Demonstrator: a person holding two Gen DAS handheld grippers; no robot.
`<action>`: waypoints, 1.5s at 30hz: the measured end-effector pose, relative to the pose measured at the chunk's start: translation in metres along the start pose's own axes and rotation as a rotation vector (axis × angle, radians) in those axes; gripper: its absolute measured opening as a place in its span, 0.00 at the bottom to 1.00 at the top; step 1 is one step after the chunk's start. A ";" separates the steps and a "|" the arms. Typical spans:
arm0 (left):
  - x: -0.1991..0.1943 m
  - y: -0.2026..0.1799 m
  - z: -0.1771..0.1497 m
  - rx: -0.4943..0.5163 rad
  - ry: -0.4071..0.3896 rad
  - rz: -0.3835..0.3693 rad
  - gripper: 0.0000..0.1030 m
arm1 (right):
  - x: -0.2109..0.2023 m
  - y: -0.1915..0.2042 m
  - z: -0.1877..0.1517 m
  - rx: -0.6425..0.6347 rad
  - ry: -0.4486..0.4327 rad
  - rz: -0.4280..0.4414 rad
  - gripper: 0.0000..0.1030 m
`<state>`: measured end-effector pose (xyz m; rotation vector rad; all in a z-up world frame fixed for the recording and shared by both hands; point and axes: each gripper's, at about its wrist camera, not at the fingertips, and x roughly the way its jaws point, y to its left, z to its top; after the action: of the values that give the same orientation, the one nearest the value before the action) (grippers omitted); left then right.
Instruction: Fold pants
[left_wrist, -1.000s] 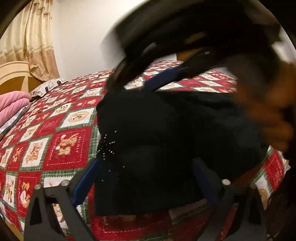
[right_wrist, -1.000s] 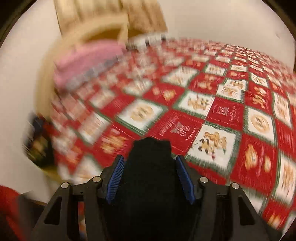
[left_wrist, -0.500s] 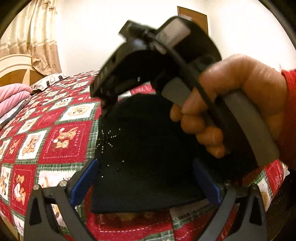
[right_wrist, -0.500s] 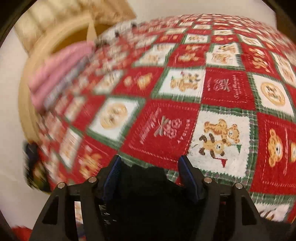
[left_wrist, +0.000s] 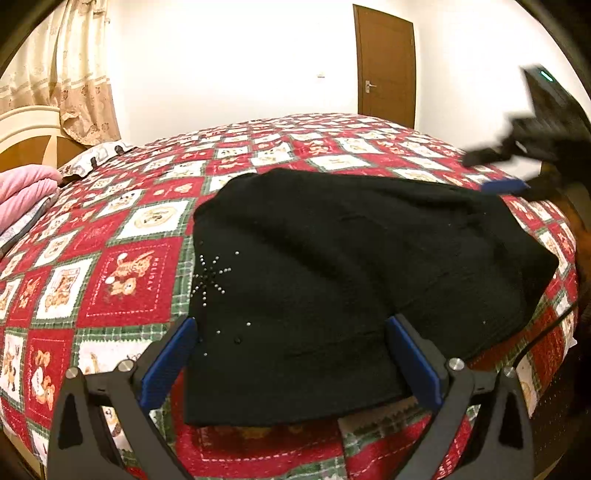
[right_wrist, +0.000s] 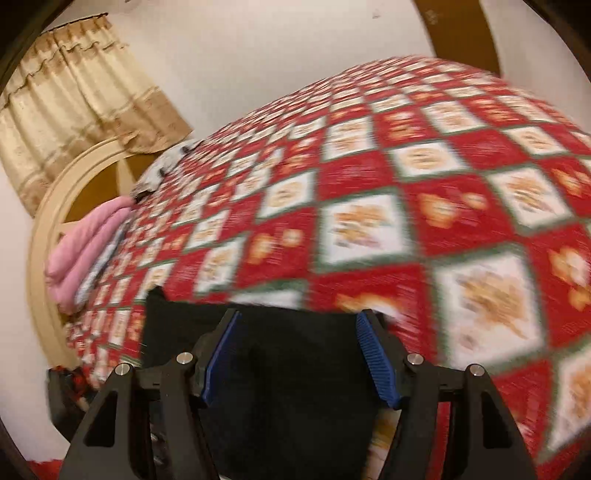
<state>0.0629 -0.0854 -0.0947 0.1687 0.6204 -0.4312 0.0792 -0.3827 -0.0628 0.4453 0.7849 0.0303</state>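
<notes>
Seemingly, the black pants (left_wrist: 332, 273) are already laid folded on the bed (left_wrist: 122, 280), between parted left jaws and parted right jaws, gripped by neither, with perhaps one fold left.

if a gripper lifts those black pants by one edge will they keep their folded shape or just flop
Probably flop: the black pants lie soft and rumpled on the bedspread, following its curve, so a lifted edge would likely sag and unfold. The knit-looking fabric seems thick, so possibly a bit heavy for its size. It looks matte, so slipping seems unlikely.
</notes>
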 end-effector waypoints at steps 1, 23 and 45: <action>0.000 -0.001 0.000 0.000 0.002 0.005 1.00 | -0.006 -0.004 -0.007 -0.003 -0.021 -0.020 0.64; -0.022 0.011 0.027 0.013 0.005 0.016 1.00 | -0.054 -0.060 -0.061 0.151 -0.094 0.142 0.67; 0.032 0.058 0.028 -0.296 0.171 -0.159 1.00 | 0.002 -0.042 -0.086 0.328 0.087 0.299 0.69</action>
<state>0.1265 -0.0517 -0.0893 -0.1275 0.8619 -0.4756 0.0152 -0.3885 -0.1342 0.8749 0.8058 0.2025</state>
